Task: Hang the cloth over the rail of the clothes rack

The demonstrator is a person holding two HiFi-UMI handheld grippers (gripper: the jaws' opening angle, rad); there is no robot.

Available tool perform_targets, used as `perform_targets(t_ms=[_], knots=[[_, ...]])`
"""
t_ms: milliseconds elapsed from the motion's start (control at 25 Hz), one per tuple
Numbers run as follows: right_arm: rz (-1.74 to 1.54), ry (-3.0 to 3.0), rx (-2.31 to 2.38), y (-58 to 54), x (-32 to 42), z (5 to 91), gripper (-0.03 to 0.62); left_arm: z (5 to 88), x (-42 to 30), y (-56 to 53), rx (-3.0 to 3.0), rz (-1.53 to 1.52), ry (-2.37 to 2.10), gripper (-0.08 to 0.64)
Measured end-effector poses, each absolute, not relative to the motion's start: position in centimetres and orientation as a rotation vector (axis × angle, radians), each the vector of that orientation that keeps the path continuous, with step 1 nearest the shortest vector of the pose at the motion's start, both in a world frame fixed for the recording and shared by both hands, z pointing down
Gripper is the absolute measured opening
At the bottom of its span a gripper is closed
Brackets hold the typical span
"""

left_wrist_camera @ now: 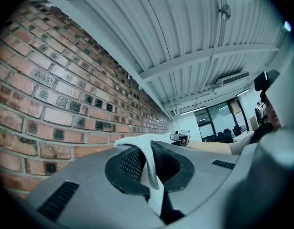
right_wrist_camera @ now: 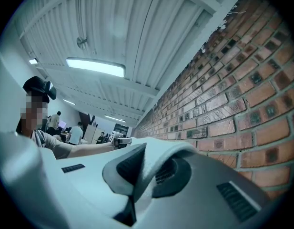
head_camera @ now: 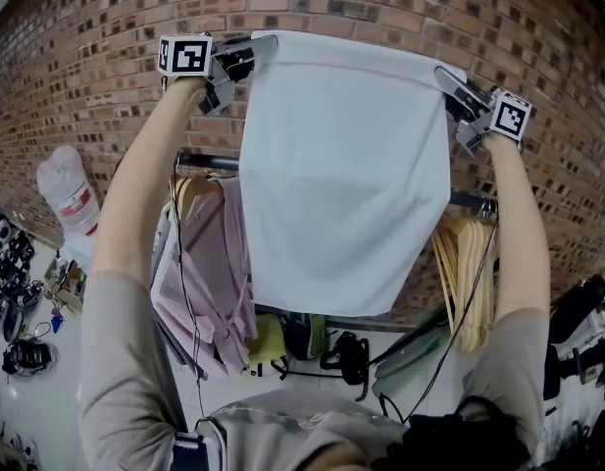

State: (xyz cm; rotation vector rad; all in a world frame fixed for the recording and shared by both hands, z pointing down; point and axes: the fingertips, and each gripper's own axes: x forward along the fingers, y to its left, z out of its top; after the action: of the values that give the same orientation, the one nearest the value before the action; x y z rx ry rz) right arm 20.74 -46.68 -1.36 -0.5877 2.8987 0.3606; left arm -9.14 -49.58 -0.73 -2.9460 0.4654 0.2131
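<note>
A white cloth [head_camera: 346, 175] hangs spread out in front of the brick wall, held up by its two top corners above the dark rail [head_camera: 206, 161] of the clothes rack. My left gripper [head_camera: 251, 49] is shut on the cloth's top left corner, and the cloth [left_wrist_camera: 147, 163] shows pinched between its pads. My right gripper [head_camera: 449, 78] is shut on the top right corner, where the cloth [right_wrist_camera: 154, 159] folds over its pads. The cloth's lower edge hangs in front of the rail and hides its middle part.
Pink garments [head_camera: 209, 273] hang on the rack's left side and wooden hangers [head_camera: 469, 273] on its right. A brick wall [head_camera: 76, 67] stands close behind. A white bag [head_camera: 69, 199] and cables [head_camera: 18, 351] lie on the floor at left.
</note>
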Motion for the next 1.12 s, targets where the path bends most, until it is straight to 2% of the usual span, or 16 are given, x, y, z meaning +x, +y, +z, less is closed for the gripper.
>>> perform_targets(t_ms=[320,640,1120], knots=[[0.302,2.900,-0.636,-49.6,20.7,-1.2,0.020,-0.3,-8.8,-53.5,-2.972,0.175,0.573,0.018],[0.003,2.916,-0.740,-55.4,22.0,7.1,0.020,6.6,-7.2,-57.8,-2.992,0.000,0.608,0.018],[-0.148,3.006,-0.719,-56.5,20.7,10.2,0.021,11.1,-8.5,-59.4,-3.184,0.110,0.599,0.018]])
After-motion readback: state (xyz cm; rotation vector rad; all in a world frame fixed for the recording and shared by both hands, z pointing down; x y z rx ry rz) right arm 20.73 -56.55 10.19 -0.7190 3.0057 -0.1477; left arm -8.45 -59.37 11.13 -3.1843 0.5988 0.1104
